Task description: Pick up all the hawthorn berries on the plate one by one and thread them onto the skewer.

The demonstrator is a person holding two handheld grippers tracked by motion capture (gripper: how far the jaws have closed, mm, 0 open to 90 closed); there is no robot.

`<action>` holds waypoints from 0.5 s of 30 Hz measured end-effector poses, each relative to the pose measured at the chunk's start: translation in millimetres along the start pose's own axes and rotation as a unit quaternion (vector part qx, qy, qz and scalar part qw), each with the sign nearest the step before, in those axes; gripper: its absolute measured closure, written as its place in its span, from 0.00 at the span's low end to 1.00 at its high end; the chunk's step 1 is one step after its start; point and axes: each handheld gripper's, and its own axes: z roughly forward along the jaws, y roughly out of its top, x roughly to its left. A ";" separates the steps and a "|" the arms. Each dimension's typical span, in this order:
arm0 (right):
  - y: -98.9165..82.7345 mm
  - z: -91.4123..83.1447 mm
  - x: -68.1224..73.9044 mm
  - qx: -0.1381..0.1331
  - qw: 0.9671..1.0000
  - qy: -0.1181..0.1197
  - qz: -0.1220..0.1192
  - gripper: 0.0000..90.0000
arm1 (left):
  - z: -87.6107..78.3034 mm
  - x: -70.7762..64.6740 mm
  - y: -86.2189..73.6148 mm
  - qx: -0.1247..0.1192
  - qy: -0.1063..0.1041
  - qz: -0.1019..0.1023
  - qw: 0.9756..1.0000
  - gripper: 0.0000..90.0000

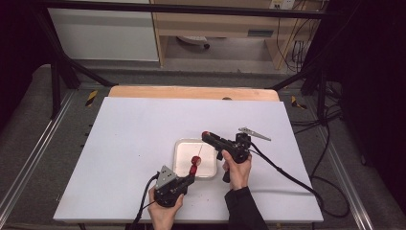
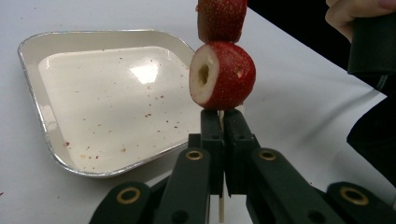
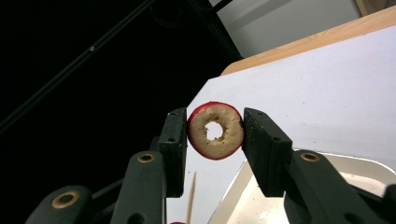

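White table top under foil tray, wooden edge behind.

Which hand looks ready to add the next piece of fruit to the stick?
Right. The right gripper holds a cored red fruit ring above the tray, near the stick's tip. The left gripper is shut on the stick, holding it upright.
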 end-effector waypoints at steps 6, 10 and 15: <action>-2.8 2.5 -0.4 -0.011 1.000 0.006 0.011 0.69 | 3.4 -1.6 -0.3 -0.001 0.000 -0.010 1.000 0.98; -4.2 3.1 -0.3 -0.016 1.000 0.009 0.014 0.69 | 5.4 -2.3 0.1 -0.003 0.000 -0.014 1.000 0.98; -5.5 3.6 0.2 -0.022 0.999 0.018 0.024 0.69 | 7.1 -3.6 1.0 -0.008 0.002 -0.017 1.000 0.98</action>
